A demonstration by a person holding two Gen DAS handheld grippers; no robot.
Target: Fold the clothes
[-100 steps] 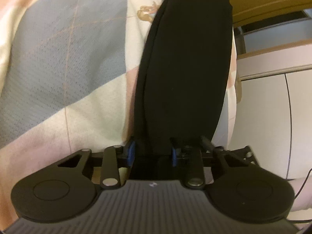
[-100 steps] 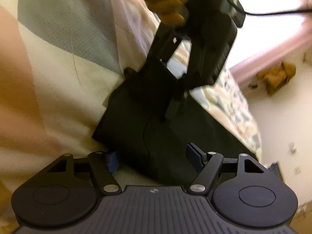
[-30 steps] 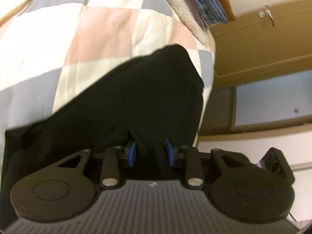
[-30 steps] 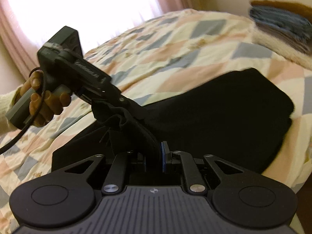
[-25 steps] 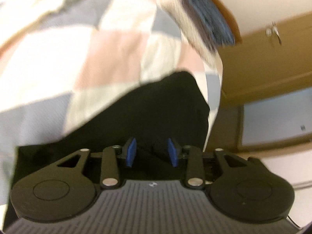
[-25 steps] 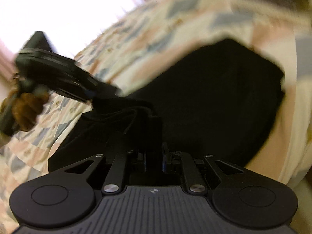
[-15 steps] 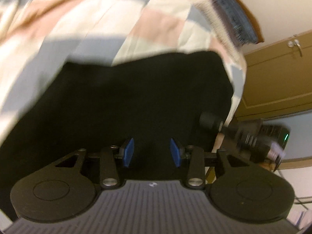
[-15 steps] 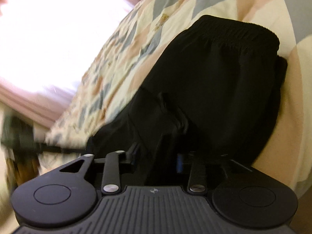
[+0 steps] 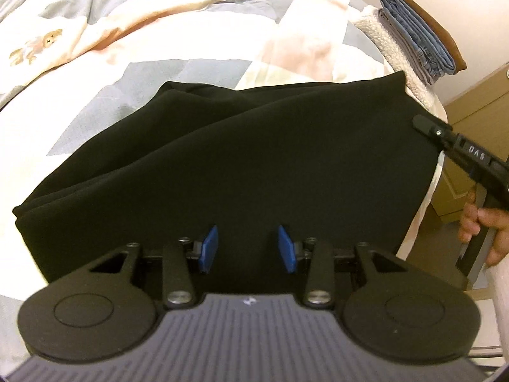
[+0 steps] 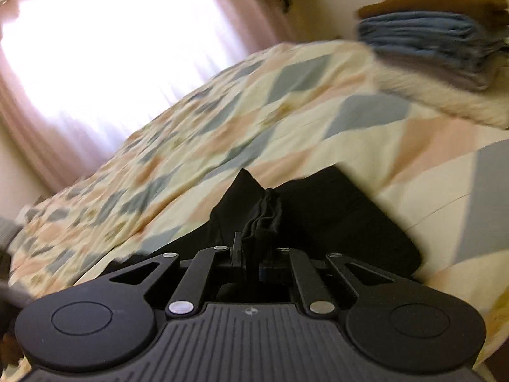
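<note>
A black garment (image 9: 241, 146) lies folded and spread on the patchwork quilt (image 9: 191, 16). My left gripper (image 9: 248, 248) hovers over its near edge, open, its blue pads (image 9: 208, 248) apart with nothing pinched between them. In the left wrist view my right gripper (image 9: 458, 149), held by a hand (image 9: 477, 222), reaches the garment's right corner. In the right wrist view the right gripper (image 10: 251, 251) has its jaws closing on a bunched fold of the black garment (image 10: 264, 213), which sticks up between the fingers.
A stack of folded clothes (image 9: 423, 31), blue denim with a brown piece on top, rests on a white fleecy blanket (image 9: 381, 35) at the bed's far corner (image 10: 429, 38). Wooden doors (image 9: 477, 111) stand past the bed's right edge. A bright curtained window (image 10: 111, 31) lies beyond the bed.
My left gripper let go of the black fabric and opened over the garment, which now lies flat. My right gripper opened briefly, then closed again on a bunch of fabric.
</note>
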